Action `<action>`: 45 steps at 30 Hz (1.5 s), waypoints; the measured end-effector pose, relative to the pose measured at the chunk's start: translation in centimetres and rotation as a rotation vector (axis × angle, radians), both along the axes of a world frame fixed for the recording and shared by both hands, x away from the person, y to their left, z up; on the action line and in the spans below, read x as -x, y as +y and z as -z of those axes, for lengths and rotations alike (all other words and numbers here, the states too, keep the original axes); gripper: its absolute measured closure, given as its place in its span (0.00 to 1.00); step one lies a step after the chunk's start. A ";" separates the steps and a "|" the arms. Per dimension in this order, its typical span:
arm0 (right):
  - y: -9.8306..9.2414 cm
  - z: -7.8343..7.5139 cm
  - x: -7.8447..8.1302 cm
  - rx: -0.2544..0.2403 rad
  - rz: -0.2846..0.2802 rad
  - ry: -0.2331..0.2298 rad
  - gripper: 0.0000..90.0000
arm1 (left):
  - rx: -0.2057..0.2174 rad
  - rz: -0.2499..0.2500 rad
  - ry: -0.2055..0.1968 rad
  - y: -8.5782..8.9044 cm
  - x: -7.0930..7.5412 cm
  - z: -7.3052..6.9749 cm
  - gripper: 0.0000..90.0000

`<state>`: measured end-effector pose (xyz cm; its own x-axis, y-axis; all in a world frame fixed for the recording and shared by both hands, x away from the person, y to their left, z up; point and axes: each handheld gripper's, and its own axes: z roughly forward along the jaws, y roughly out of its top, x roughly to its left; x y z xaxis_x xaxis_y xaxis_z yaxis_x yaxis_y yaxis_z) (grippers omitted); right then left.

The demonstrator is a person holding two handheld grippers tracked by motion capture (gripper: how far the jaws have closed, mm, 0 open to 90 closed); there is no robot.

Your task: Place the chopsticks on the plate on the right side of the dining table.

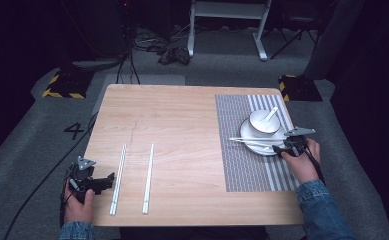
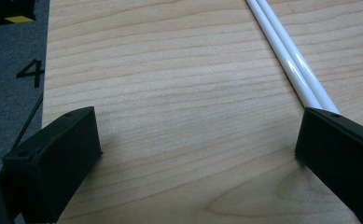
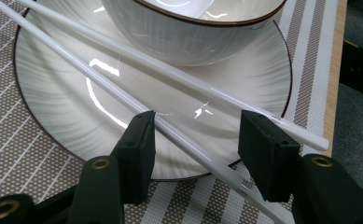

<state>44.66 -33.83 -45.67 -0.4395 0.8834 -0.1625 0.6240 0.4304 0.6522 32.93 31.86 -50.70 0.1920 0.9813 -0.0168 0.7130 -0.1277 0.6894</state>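
Right tool (image 3: 195, 140): lower centre of the right gripper view, jaws partly open. One white chopstick of the pair (image 3: 170, 100) runs between the pads; whether either pad presses on it cannot be told. The second stick passes just beyond the right jaw. Both lie slantwise across the plate (image 3: 53, 116), in front of the bowl (image 3: 184, 37), whose top is cut off by the upper edge. In the high view the same tool (image 1: 288, 148) sits at the right edge of the plate (image 1: 249, 142), right of centre, on a striped placemat (image 1: 242, 170); there the bowl (image 1: 262, 122) shows whole, with a spoon (image 1: 271, 115) in it, and the jaw gap is too small to read.

Left tool (image 2: 195, 154): jaws wide apart at the lower corners of the left gripper view, bare table (image 2: 170, 93) between them, nothing held. A second pair of chopsticks (image 2: 286, 56) comes down from the upper right and ends behind the right jaw; contact is hidden. The high view places this tool (image 1: 109, 179) at lower left, just beside that pair (image 1: 118, 180), and adds a third pair (image 1: 148, 179) lying parallel, near it.
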 end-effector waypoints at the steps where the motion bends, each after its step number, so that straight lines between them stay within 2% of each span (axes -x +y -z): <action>1: -0.1 0.0 -0.1 -0.001 0.004 -0.003 0.53 | 0.001 -0.001 0.000 0.0 0.0 0.0 0.00; 5: -0.3 0.1 -0.3 0.002 0.015 -0.001 0.53 | 0.000 0.000 0.000 0.0 0.0 0.0 0.00; 19: -0.5 0.3 -1.4 0.031 0.057 -0.040 0.51 | 0.000 0.000 0.000 0.0 0.0 0.0 0.00; 25: -0.5 0.3 -1.6 0.028 0.073 -0.059 0.51 | 0.000 -0.001 0.000 0.0 0.0 0.0 0.00; 38: -1.0 -0.1 -2.2 0.037 0.090 -0.062 0.50 | 0.000 0.000 0.000 0.0 0.0 0.0 0.00; 45: -1.4 -0.5 -2.0 0.024 0.108 -0.073 0.49 | 0.000 -0.001 -0.001 0.0 0.0 0.0 0.00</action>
